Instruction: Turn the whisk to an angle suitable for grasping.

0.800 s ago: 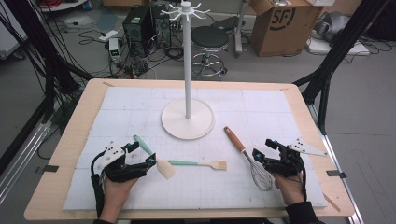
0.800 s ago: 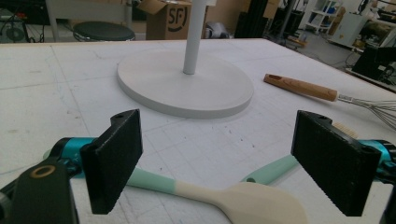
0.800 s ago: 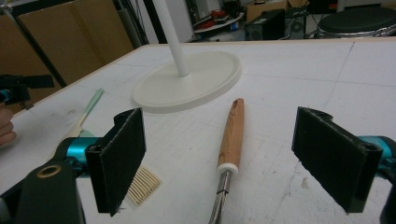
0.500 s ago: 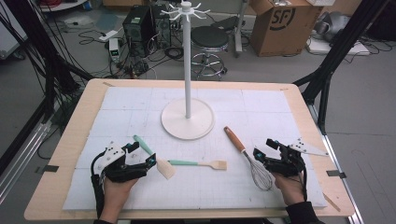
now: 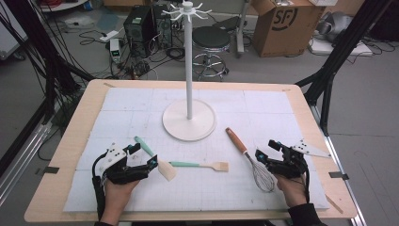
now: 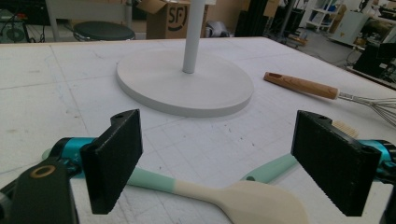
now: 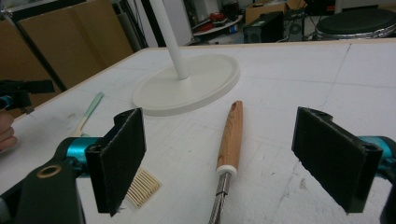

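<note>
Nothing has shifted since the earlier frames: your 2 hands rest at the near edge of the counter (image 5: 70, 155) where they were, and every utensil lies as before.

Your left hand-held gripper (image 5: 143, 157) hovers low over the mint-handled spoon (image 5: 155, 160), jaws spread wide with nothing pressed between them; in the left gripper view the spoon's cream bowl (image 6: 261, 205) lies on the counter just below the 2 open pads (image 6: 114, 161). Your right hand-held gripper (image 5: 266, 150) sits beside the wooden-handled whisk (image 5: 249, 157), its jaws likewise wide apart and empty, the whisk handle (image 7: 231, 135) lying between them in the right gripper view. A second mint-handled tool, a slotted spatula (image 5: 202, 165), lies between the 2 hands, right of the spoon.

By the look of it, work stands at the approach, before any pick-up. The white hook stand (image 5: 189, 110) rises at the counter's middle, well apart from all 3 utensils, and seems the likely destination. Your next move calls for lowering 1 gripper so its pads straddle a handle, then closing squarely; the spoon's slim handle lies flat, so come down close to the surface.

Readable writing: "SF" on the cardboard box (image 5: 284, 21) on the floor beyond the far right corner.
</note>
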`<state>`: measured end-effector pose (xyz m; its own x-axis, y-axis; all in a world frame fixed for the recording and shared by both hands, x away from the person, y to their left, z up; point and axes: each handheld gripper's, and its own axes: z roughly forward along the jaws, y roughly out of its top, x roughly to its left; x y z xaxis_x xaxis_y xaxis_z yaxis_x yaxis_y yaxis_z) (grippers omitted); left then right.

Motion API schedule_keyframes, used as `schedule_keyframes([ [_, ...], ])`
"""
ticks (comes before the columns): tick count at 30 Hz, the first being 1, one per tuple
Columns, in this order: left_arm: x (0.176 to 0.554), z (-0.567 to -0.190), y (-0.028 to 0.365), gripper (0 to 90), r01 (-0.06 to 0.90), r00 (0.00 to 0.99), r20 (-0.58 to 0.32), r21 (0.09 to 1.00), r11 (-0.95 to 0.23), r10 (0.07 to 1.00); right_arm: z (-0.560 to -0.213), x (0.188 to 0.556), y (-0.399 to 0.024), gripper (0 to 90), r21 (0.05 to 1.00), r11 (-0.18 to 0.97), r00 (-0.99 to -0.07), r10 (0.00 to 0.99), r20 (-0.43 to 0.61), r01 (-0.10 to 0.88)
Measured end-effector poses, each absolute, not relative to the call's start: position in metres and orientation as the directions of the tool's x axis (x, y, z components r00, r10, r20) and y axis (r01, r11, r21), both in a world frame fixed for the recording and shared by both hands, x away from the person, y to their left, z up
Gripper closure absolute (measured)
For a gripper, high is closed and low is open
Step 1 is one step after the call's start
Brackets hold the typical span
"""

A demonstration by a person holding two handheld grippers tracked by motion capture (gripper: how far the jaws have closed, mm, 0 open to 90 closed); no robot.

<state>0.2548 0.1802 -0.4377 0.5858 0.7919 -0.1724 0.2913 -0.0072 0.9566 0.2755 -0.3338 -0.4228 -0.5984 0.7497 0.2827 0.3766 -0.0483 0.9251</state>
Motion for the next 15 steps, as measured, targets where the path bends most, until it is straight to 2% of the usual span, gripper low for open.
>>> schedule_keyframes([
  [4,0.2548,-0.4379,0.1803,17.2,0.292,0.586,-0.174,0.956,-0.006,0.792,-0.4228,0.2756,-0.3336,17.3,0.926,-0.046,-0.598,0.751,0.280,0.376],
  [7,0.2547,-0.4378,0.1802,17.2,0.291,0.585,-0.173,0.957,-0.006,0.793,-0.4227,0.2755,-0.3333,24.7,0.926,-0.044,-0.606,0.744,0.280,0.374],
  [9,0.2547,-0.4378,0.1802,17.2,0.292,0.586,-0.173,0.956,-0.007,0.792,-0.4228,0.2758,-0.3331,38.4,0.926,-0.041,-0.605,0.747,0.277,0.375],
  [10,0.2548,-0.4380,0.1799,17.2,0.291,0.584,-0.172,0.957,-0.006,0.793,-0.4230,0.2762,-0.3333,42.0,0.922,-0.043,-0.605,0.743,0.286,0.384],
  [13,0.2549,-0.4380,0.1799,17.2,0.292,0.584,-0.171,0.956,-0.009,0.794,-0.4231,0.2773,-0.3338,46.1,0.918,-0.049,-0.599,0.743,0.297,0.394],
  [14,0.2548,-0.4380,0.1799,17.2,0.292,0.584,-0.170,0.956,-0.010,0.794,-0.4227,0.2781,-0.3349,51.9,0.916,-0.051,-0.602,0.739,0.302,0.398],
  [15,0.2548,-0.4380,0.1798,17.2,0.291,0.586,-0.171,0.957,-0.009,0.792,-0.4227,0.2781,-0.3349,51.9,0.916,-0.051,-0.602,0.739,0.302,0.398],
])
